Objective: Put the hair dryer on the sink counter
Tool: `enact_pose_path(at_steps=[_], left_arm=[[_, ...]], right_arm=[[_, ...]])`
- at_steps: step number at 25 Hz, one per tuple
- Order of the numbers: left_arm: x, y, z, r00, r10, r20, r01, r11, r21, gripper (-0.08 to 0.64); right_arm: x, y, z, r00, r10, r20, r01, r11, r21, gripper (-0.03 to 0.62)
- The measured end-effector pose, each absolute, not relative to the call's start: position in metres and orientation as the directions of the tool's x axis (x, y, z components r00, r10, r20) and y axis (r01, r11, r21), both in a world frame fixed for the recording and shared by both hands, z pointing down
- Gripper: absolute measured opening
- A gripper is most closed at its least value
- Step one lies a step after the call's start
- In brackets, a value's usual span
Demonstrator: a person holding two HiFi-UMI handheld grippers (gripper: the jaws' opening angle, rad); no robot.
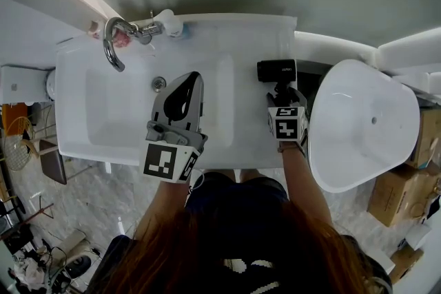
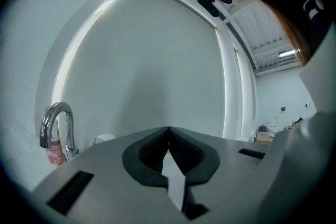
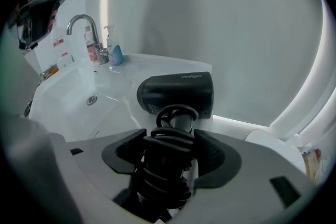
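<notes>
Hair dryer (image 1: 276, 70): black, short fat barrel, cord coiled round handle. Sits at right end of white table (image 1: 244, 124), right of basin (image 1: 117, 110); whether barrel touches surface, not clear. Right gripper (image 1: 282, 94) nearer: jaws pinch cord-wrapped handle, barrel just beyond tips. Handle runs back along jaws toward person; barrel lies crosswise, one end toward basin. Left gripper (image 2: 168, 129) over basin, jaws pressed together, empty, well apart from hair dryer. Likely next: settle barrel down, release.

Head view steeply down over sink (image 1: 227, 51) — gripper views low, close, faucet (image 2: 68, 127) in both.
</notes>
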State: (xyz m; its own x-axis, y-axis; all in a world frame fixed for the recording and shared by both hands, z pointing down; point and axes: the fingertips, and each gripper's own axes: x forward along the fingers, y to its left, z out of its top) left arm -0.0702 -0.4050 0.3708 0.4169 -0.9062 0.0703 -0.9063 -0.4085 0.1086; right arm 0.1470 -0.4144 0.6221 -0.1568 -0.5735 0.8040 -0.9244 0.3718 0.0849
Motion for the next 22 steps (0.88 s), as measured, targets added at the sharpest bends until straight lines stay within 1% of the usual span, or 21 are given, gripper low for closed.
enact_pose_path(at_steps=[5,10,12,15,18,20,21,22], left_arm=[[-0.074,-0.403,0.368,0.404,-0.913,0.067,-0.912,-0.396,0.108,0.018],[-0.074,-0.4,0.367,0.399,-0.915,0.061,-0.914,-0.392,0.108,0.018],[-0.071,-0.399,0.365,0.404,-0.913,0.057,-0.912,-0.397,0.106,0.018],[-0.066,-0.396,0.361,0.41,-0.911,0.048,-0.909,-0.404,0.103,0.018],[-0.061,-0.395,0.353,0.414,-0.91,0.033,-0.907,-0.41,0.094,0.018],[-0.058,-0.395,0.345,0.413,-0.911,0.02,-0.908,-0.41,0.085,0.018],[-0.057,-0.394,0.341,0.411,-0.911,0.013,-0.909,-0.409,0.08,0.018],[-0.056,-0.394,0.336,0.41,-0.912,0.005,-0.91,-0.408,0.075,0.018]], right_arm=[[0.147,-0.416,0.618,-0.168,-0.583,0.795,-0.924,0.374,0.079,0.305],[0.142,-0.414,0.609,-0.239,-0.567,0.788,-0.921,0.39,0.001,0.359],[0.141,-0.414,0.601,-0.267,-0.565,0.781,-0.916,0.399,-0.025,0.359],[0.138,-0.411,0.589,-0.318,-0.55,0.772,-0.908,0.411,-0.081,0.379],[0.142,-0.413,0.565,-0.347,-0.581,0.736,-0.907,0.409,-0.105,0.375],[0.146,-0.417,0.543,-0.362,-0.62,0.696,-0.908,0.403,-0.113,0.36],[0.149,-0.419,0.529,-0.367,-0.648,0.668,-0.91,0.399,-0.113,0.343],[0.153,-0.422,0.513,-0.369,-0.68,0.634,-0.912,0.396,-0.107,0.306]])
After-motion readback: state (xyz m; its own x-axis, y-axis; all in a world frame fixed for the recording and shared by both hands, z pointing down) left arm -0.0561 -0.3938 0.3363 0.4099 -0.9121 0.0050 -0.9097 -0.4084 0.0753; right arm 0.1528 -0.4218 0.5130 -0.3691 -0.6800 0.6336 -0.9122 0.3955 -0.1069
